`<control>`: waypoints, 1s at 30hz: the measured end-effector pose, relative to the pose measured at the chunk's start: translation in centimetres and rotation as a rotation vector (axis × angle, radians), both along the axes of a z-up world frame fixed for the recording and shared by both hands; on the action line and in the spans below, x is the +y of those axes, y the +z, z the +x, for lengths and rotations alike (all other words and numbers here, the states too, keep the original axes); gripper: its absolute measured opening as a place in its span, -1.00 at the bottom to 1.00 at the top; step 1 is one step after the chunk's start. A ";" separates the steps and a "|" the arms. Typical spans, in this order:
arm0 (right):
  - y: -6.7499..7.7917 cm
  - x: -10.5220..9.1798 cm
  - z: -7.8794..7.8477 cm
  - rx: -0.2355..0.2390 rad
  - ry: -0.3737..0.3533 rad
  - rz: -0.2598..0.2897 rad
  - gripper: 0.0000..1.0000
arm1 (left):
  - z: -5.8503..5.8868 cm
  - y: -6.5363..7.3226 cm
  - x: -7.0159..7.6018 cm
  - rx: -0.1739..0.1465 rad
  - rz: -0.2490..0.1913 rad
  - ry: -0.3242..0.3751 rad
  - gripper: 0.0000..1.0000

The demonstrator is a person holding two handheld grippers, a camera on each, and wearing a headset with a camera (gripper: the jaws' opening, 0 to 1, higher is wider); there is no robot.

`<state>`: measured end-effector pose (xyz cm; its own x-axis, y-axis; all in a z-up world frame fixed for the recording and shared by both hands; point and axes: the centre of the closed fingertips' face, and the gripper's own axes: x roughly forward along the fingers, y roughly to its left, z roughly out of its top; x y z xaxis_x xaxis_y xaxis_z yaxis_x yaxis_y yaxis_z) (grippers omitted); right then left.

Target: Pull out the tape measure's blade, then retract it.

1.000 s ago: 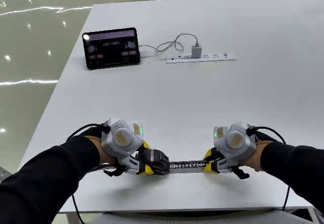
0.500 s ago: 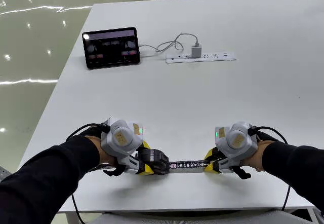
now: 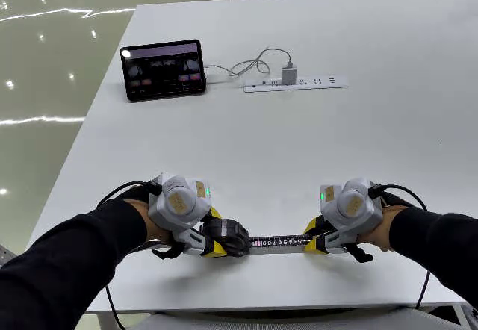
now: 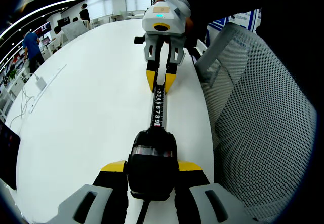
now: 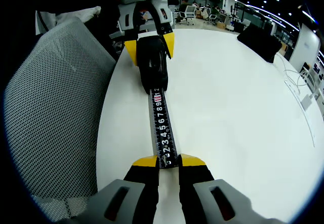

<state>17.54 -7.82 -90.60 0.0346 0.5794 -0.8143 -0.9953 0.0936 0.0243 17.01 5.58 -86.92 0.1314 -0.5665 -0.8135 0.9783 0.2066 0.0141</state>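
Tape measure case (image 3: 226, 237): black; stood on the near edge of the white table (image 3: 299, 143); clamped between the yellow-tipped jaws of the left gripper (image 4: 152, 166); no brand can be read on it.
Blade (image 5: 162, 127): drawn out of the case to the right in the head view; laid flat and straight just above the table, spanning the gap between the two grippers.
Writing on the blade: black numerals 2 to 9 are read in a row in the right gripper view; a red mark is seen next to the case mouth.
Right gripper (image 5: 168, 161): jaws closed on the free end of the blade, near the numeral 2.
Tablet (image 3: 164, 69): propped well beyond the grippers, at the table's left side; screen lit, its text too small to be read.
Power strip (image 3: 295, 84): white, laid to the right of the tablet; a charger (image 3: 289, 72) is plugged in, with a cable (image 3: 239, 67) looped toward the tablet.
Mesh chair (image 4: 253, 107): grey; seen beside the table's near edge.
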 end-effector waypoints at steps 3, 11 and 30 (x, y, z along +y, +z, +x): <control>0.0 -0.2 0.1 0.003 -0.007 0.002 -0.81 | 0.0 0.0 0.0 0.000 0.000 0.001 -0.38; 0.1 -0.5 0.1 0.002 -0.009 0.000 -0.81 | 0.0 0.0 0.0 -0.003 -0.002 0.002 -0.38; 0.0 -1.3 0.0 0.006 -0.022 0.003 -0.81 | -0.1 0.0 0.0 -0.004 0.001 -0.009 -0.38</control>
